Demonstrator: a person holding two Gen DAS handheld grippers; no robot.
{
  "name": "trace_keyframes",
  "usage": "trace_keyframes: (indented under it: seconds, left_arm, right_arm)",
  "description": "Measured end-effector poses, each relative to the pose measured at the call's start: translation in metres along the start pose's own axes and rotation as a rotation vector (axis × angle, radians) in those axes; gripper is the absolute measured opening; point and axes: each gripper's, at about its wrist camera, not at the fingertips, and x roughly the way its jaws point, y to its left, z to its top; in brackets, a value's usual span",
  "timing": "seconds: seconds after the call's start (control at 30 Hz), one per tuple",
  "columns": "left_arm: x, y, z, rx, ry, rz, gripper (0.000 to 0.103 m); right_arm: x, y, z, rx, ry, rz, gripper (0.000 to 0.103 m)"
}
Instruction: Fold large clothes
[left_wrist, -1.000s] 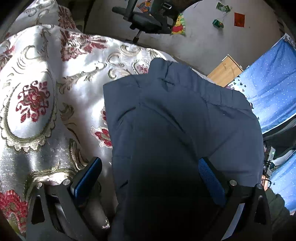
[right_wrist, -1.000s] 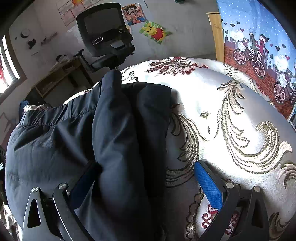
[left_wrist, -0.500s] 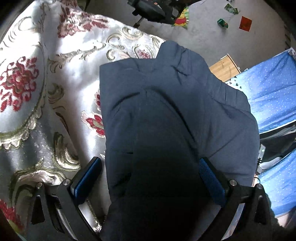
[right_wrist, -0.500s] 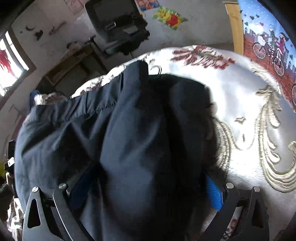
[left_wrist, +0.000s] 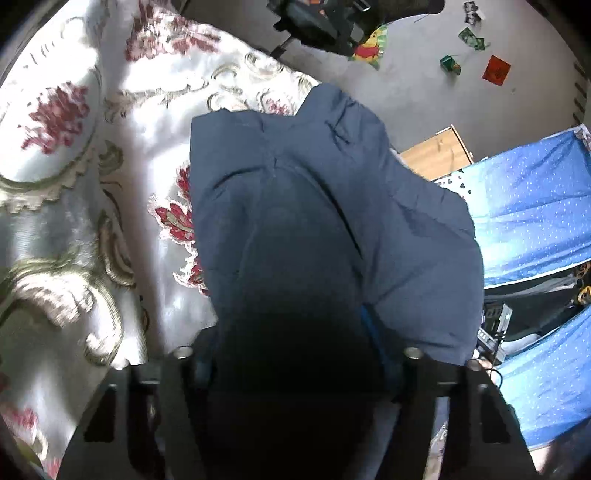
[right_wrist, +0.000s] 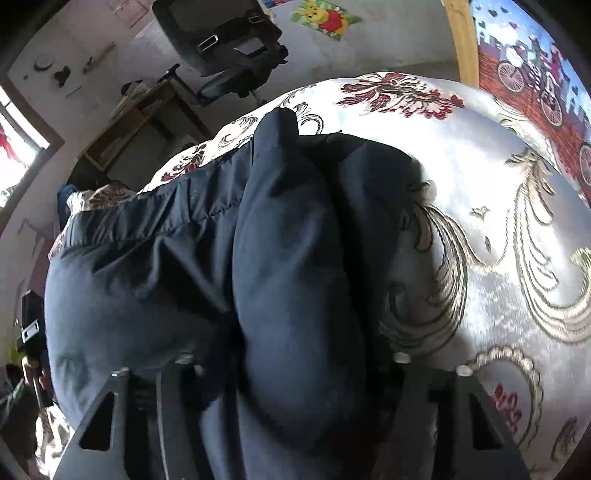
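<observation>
my two tongs, left tongs (left_wrist: 291, 354) and right tongs (right_wrist: 295, 363), have just been closing, each pinching a thick fold of the one dark jacket (left_wrist: 332, 206) on the floral bedspread (left_wrist: 74, 221) ahead

Garment (left_wrist: 332, 206): dark navy matt woven cloth, softly creased. Bedcover (right_wrist: 480, 177): glossy satin brocade, raised floral weave. Board (left_wrist: 436, 155): pale smooth wood

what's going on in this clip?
A person with a gripper in each hand is folding a dark navy garment on a floral bedspread. The left gripper and right gripper have just been closing, each with a bunch of the garment's near edge between its jaws. The garment lies partly folded.
</observation>
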Motion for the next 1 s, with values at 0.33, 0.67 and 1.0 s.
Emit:
trace_keyframes:
  seconds: [0.33,0.67,1.0]
  left_arm:
    - [-0.021,-0.062,-0.02,0.1,-0.13,0.117,0.02]
    - [0.022,-0.134,-0.027,0.153,-0.151,0.02,0.018]
    - [0.081,-0.14,-0.033,0.151,-0.091,0.077,0.019]
  right_arm:
    - [-0.059,0.043,0.011,-0.074,-0.124,-0.057,0.014]
    - [-0.147,0.052,0.034,-0.179,-0.303,-0.186,0.013]
    - [-0.136,0.004,0.009,-0.133,-0.266,-0.259,0.014]
